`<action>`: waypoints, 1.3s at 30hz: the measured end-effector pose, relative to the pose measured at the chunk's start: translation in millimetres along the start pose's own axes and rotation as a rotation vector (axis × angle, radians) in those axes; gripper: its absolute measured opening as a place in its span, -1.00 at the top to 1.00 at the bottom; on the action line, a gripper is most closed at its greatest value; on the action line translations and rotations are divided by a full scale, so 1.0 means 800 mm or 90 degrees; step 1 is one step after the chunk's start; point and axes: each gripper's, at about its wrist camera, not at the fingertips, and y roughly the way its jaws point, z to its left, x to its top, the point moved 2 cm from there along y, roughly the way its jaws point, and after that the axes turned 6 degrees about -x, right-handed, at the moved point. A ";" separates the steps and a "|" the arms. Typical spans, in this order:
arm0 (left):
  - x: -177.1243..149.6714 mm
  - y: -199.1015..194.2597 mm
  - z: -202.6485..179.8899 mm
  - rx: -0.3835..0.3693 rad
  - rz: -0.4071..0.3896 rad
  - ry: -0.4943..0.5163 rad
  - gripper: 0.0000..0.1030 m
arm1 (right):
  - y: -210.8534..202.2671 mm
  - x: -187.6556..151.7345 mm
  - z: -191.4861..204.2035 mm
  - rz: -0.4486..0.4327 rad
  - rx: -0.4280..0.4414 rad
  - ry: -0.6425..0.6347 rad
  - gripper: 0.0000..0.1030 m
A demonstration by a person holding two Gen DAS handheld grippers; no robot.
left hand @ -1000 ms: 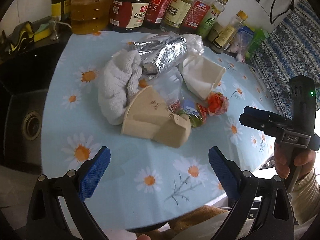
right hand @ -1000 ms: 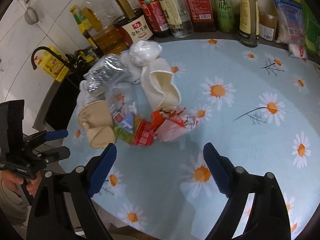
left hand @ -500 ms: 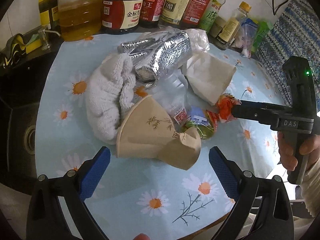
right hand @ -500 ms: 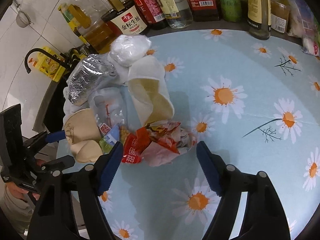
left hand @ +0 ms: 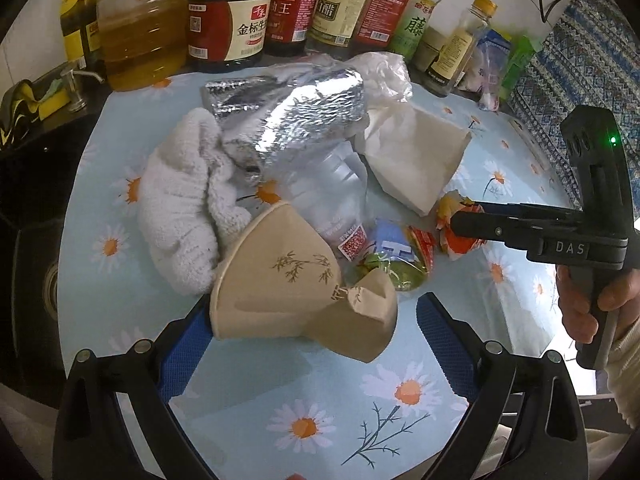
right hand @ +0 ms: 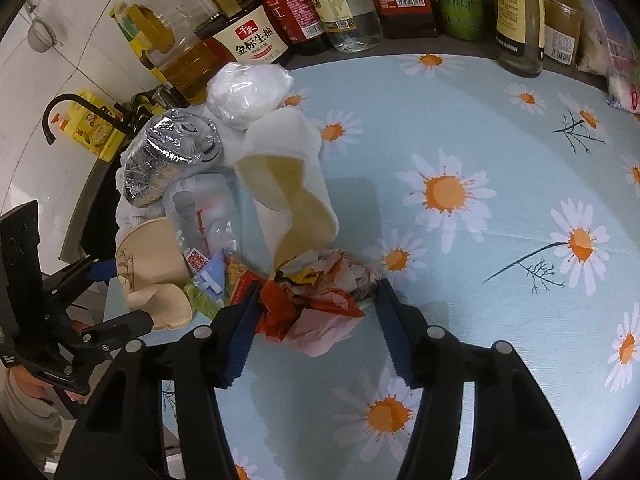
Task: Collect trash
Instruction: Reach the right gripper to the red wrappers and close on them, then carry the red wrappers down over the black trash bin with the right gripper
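A pile of trash lies on the daisy-print table (left hand: 304, 412): crushed tan paper cups (left hand: 296, 292), a white cloth (left hand: 180, 208), a silver foil bag (left hand: 296, 128), a clear plastic bag (left hand: 332, 196), a flattened white cup (left hand: 416, 160) and a crumpled red-orange wrapper (right hand: 316, 300). My left gripper (left hand: 312, 332) is open, its blue pads either side of the tan cups. My right gripper (right hand: 316, 312) is open around the red-orange wrapper (left hand: 456, 232); it also shows in the left wrist view (left hand: 460, 220).
Sauce, vinegar and oil bottles (left hand: 244, 20) line the table's back edge. A dark sink (left hand: 28, 208) lies left of the table, with a black tap (right hand: 60, 112). Snack bags (right hand: 604, 36) stand at the back right. A patterned cloth (left hand: 580, 52) hangs at the right.
Both grippers have moved forward into the pile. The left now straddles the tan cups. The right has narrowed around the red-orange wrapper.
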 end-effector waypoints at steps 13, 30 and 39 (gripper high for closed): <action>-0.017 -0.009 -0.017 -0.013 -0.007 0.036 -0.51 | -0.015 -0.015 0.002 -0.009 -0.007 0.005 -0.07; -0.079 -0.078 -0.023 -0.022 -0.060 0.009 -0.51 | -0.057 -0.067 0.051 -0.027 -0.015 -0.020 -0.07; -0.151 -0.124 -0.017 -0.033 -0.083 -0.012 -0.51 | -0.078 -0.128 0.110 -0.034 -0.011 -0.043 -0.07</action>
